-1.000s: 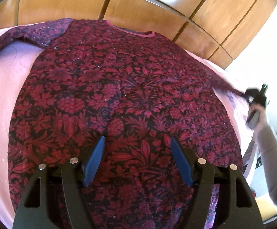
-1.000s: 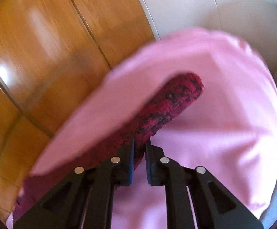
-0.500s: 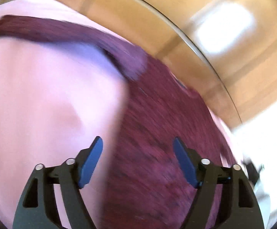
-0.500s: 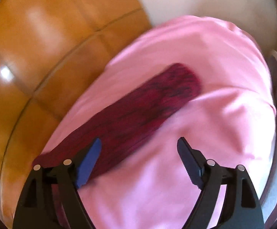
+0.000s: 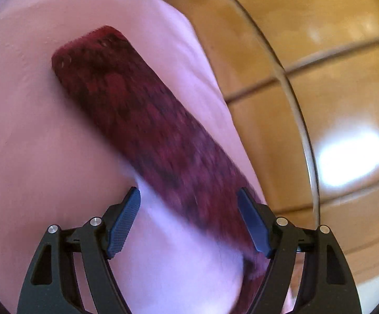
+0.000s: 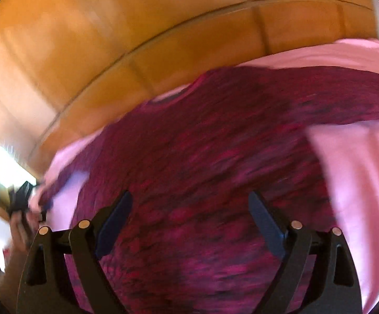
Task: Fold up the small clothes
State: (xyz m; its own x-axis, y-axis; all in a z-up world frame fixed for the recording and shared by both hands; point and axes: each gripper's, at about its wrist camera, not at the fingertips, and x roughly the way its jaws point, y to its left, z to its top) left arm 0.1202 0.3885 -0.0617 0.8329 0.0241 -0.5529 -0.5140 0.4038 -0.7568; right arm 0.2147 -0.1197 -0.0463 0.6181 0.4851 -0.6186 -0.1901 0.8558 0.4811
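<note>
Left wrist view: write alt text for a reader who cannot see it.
A dark red patterned sleeve lies stretched diagonally across a pink sheet, its cuff at the far end. The open left gripper hovers over the near part of the sleeve, holding nothing. Wooden panelling fills the right side; the picture is motion-blurred.

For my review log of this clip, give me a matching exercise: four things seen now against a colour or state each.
Things:
1. sleeve
2. bed cover
3. left gripper
4. wooden panelling

Colour or state:
A. plain pink
B. jaws open, gripping nothing
C. glossy brown
D. dark red patterned, lying flat

Pairs: 1-D, 2-A, 3-B, 4-C
</note>
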